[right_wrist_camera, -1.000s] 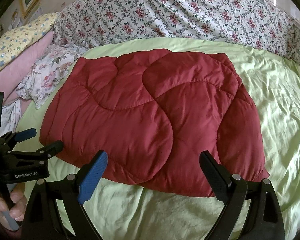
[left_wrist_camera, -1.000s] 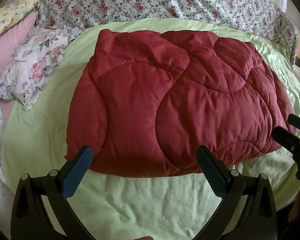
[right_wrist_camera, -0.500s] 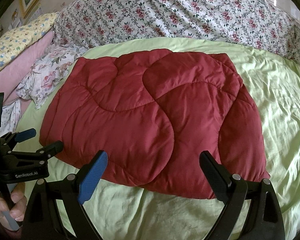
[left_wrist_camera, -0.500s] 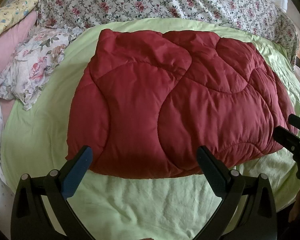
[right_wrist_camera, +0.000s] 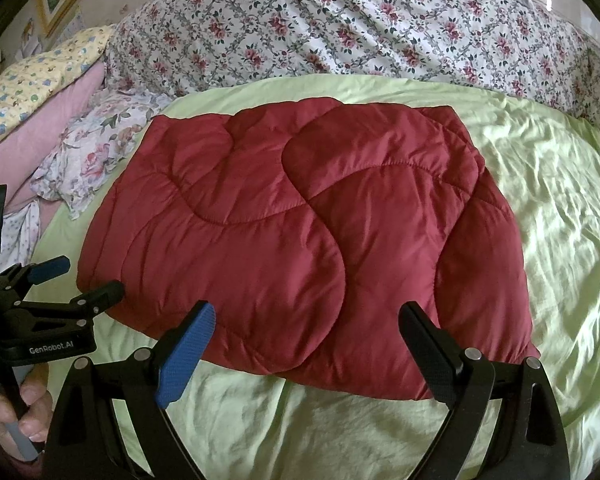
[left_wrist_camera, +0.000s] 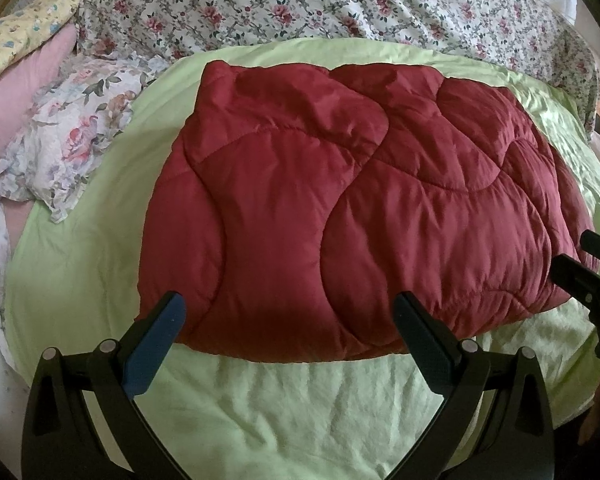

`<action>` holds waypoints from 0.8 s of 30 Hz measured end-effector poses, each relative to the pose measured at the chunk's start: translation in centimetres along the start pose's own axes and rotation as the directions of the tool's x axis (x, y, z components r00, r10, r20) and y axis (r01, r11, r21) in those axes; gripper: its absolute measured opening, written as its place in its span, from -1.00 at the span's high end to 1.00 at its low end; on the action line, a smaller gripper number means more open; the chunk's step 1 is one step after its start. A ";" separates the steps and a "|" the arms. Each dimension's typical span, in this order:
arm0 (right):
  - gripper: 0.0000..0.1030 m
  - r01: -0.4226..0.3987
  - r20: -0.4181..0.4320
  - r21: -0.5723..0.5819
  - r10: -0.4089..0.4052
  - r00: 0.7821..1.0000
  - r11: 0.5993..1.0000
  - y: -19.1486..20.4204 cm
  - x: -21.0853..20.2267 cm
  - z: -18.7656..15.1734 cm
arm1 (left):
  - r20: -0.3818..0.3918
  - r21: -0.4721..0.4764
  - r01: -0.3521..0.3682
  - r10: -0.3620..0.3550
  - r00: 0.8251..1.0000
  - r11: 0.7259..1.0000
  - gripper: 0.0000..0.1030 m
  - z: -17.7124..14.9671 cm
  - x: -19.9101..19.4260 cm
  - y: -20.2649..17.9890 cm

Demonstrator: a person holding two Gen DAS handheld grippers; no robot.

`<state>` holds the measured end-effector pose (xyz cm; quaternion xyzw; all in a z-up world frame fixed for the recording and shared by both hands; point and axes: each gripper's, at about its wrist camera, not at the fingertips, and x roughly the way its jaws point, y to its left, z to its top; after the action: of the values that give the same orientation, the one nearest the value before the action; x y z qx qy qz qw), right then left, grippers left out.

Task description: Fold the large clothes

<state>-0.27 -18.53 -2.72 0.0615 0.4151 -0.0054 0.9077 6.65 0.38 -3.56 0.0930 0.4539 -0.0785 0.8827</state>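
A dark red quilted comforter [left_wrist_camera: 352, 208] [right_wrist_camera: 300, 240] lies folded into a thick rectangle on the light green bedsheet [left_wrist_camera: 284, 408] [right_wrist_camera: 560, 208]. My left gripper [left_wrist_camera: 288, 324] hovers open just short of its near edge, nothing between its fingers. My right gripper [right_wrist_camera: 306, 334] stands open as well, over the near edge toward the comforter's right half, holding nothing. The left gripper [right_wrist_camera: 76, 278] also shows at the left of the right wrist view, held by a hand [right_wrist_camera: 4, 412]. The right gripper's fingertips [left_wrist_camera: 580, 272] poke in at the right of the left wrist view.
A floral quilt [right_wrist_camera: 360, 28] is heaped along the far side of the bed. At the left lie a flowered pillow [left_wrist_camera: 72, 132], a pink pillow [left_wrist_camera: 16, 96] and a yellow patterned one [right_wrist_camera: 36, 84]. Green sheet lies bare in front of and right of the comforter.
Both grippers have barely shifted; the left wrist view has crept slightly closer to the comforter. Nothing was grasped or released.
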 end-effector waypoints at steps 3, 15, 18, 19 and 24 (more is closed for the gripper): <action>-0.83 0.000 0.000 0.001 0.000 1.000 1.000 0.0 0.0 0.1 | 0.003 0.002 -0.014 0.014 1.000 1.000 -1.00 0.0 0.0 0.0; -0.83 0.000 0.003 0.001 0.000 1.000 1.000 -0.1 0.0 0.5 | 0.005 -0.007 -0.014 0.014 1.000 1.000 -1.00 0.1 -0.2 -0.2; -0.83 -0.001 0.003 0.002 0.001 1.000 1.000 -0.1 0.0 0.4 | 0.007 -0.006 -0.013 0.013 1.000 1.000 -1.00 0.1 -0.2 -0.2; -0.83 -0.001 0.004 0.002 0.001 1.000 1.000 -0.1 0.0 0.5 | 0.009 -0.005 -0.013 0.013 1.000 1.000 -1.00 0.1 -0.3 -0.2; -0.83 0.001 0.008 -0.001 -0.001 1.000 1.000 -0.1 -0.2 0.6 | 0.010 -0.010 -0.014 0.015 1.000 1.000 -1.00 0.2 -0.4 -0.4</action>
<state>0.00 -18.74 -2.18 0.0610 0.4117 -0.0057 0.9092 6.51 -0.04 -3.13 0.0917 0.4490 -0.0704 0.8860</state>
